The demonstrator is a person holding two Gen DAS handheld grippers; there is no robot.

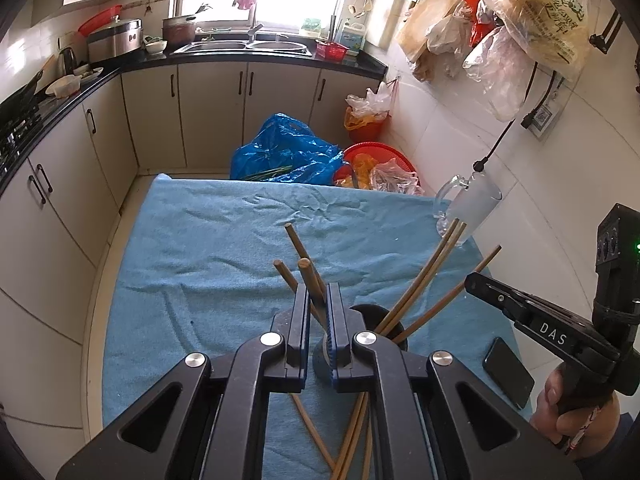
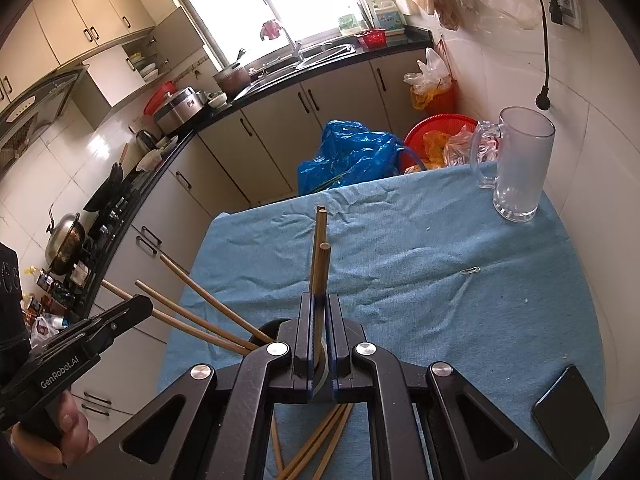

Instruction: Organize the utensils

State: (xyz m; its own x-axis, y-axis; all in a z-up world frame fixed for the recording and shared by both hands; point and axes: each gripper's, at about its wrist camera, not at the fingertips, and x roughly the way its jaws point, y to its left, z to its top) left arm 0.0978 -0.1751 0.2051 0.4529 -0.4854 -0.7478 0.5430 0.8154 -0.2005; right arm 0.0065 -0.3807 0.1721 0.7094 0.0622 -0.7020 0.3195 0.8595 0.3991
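Observation:
A dark round holder [image 1: 370, 311] [image 2: 267, 327] stands on the blue cloth just beyond both grippers. My left gripper [image 1: 318, 292] is shut on three wooden chopsticks [image 1: 310, 276] that stick up past its fingertips. My right gripper [image 2: 319, 300] is shut on two upright chopsticks [image 2: 320, 248]. Each bundle's lower end is hidden behind the jaws, towards the holder. In the left wrist view, the right gripper [image 1: 472, 280] sits beside chopsticks [image 1: 424, 280] leaning out of the holder. The left gripper [image 2: 140, 306] shows likewise in the right wrist view. More chopsticks [image 1: 348, 440] [image 2: 320, 440] lie loose on the cloth.
A frosted glass mug [image 1: 472, 204] [image 2: 520, 168] stands at the far right corner of the blue-covered table [image 1: 200, 260] [image 2: 440, 240]. A black phone [image 1: 508, 372] [image 2: 572, 420] lies near the right edge. Beyond the table are a blue bag [image 1: 284, 152] and a red basin [image 1: 380, 156].

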